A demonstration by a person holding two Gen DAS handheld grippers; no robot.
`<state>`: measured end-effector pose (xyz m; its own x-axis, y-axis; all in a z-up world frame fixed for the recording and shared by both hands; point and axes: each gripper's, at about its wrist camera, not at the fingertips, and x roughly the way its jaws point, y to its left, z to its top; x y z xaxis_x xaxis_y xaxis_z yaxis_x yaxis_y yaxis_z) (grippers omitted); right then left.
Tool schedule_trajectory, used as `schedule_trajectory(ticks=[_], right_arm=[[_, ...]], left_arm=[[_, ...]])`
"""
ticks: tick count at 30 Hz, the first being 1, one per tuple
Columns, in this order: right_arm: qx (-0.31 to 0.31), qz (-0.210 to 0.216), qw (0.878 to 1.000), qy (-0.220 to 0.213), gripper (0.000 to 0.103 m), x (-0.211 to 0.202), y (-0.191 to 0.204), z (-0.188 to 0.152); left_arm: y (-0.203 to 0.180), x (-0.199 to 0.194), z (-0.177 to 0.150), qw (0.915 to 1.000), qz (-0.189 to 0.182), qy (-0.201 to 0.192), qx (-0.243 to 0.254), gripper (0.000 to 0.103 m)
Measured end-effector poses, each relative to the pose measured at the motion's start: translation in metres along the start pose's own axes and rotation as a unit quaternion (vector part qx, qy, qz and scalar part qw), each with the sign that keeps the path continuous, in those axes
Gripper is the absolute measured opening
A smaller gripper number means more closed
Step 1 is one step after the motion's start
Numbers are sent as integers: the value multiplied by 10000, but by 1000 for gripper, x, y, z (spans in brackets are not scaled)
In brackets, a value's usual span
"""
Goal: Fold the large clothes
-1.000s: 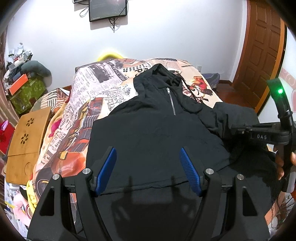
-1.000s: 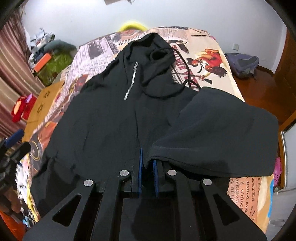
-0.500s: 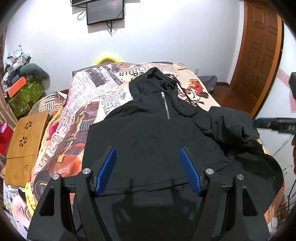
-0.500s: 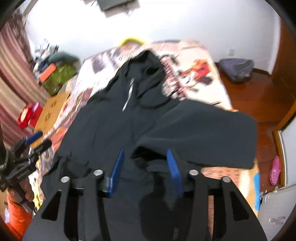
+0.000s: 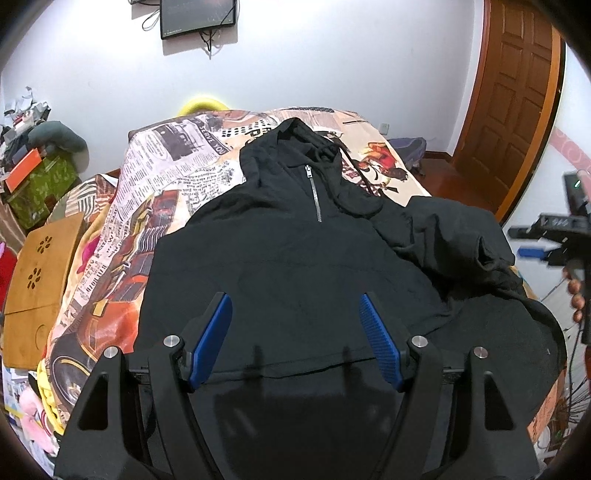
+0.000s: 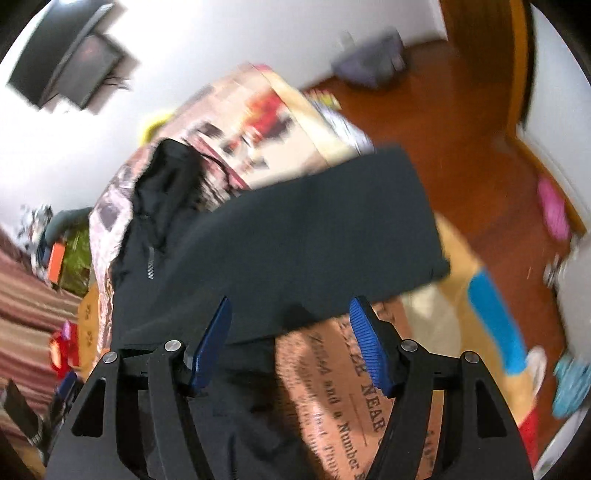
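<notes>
Right tool [image 6: 288, 332] just released the hoodie [image 5: 295, 266] sleeve, now wide; left tool [image 5: 295, 332] wide, empty; sleeve fold done.

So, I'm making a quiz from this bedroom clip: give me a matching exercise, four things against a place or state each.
Things:
1. black hoodie
2. left tool
3. monitor
4. wooden door

Places or states:
a. mounted on the white wall
b. open, above the hem
c. spread on the patterned bedspread
d. right of the bed

Pairs: 1-c, 2-b, 3-a, 4-d
</notes>
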<state>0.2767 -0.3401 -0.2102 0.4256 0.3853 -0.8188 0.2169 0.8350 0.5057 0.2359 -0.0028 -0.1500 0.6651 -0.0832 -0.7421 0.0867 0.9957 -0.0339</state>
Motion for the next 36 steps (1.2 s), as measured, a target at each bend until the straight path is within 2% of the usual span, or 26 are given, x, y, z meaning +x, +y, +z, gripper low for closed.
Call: schedule_trajectory(ticks=[3,9,11,13,16,20,27,29,32,36], right_arm=[[440,65,9989,133,63,19,-20,2],[588,-49,9983,43,61,34,-29,23],[552,-158,9983,-57,45,32,-28,28],[454,-139,9987,-205,14,22,-22,31],[75,-269,9984,-498,7,5,-3,34],[-586,-261,9934,-953,7,-25,43,32],[-1780,513,9747,-1249,6,-66,153,19],[-2115,869,9665,-1168,6,-70,191,8],[-2559,1183,9556,-854,6,-56,239,-17],[-3186,1179,9397,-401,6,-15,287,-61]], left_arm=[[3,2,-1,10000,32,35,-22,71],[8,11,-7,9997,205,155,-14,71],[9,13,-11,9994,266,197,23,71],[11,14,-15,9993,299,229,41,71],[16,14,-19,9991,327,269,7,71],[26,11,-21,9990,343,259,-104,71],[45,-5,-22,9987,405,49,-317,71],[55,-12,-23,9981,446,-24,-421,71],[70,-23,-26,9971,490,-85,-569,71],[90,-37,-34,9953,631,-156,-719,71]])
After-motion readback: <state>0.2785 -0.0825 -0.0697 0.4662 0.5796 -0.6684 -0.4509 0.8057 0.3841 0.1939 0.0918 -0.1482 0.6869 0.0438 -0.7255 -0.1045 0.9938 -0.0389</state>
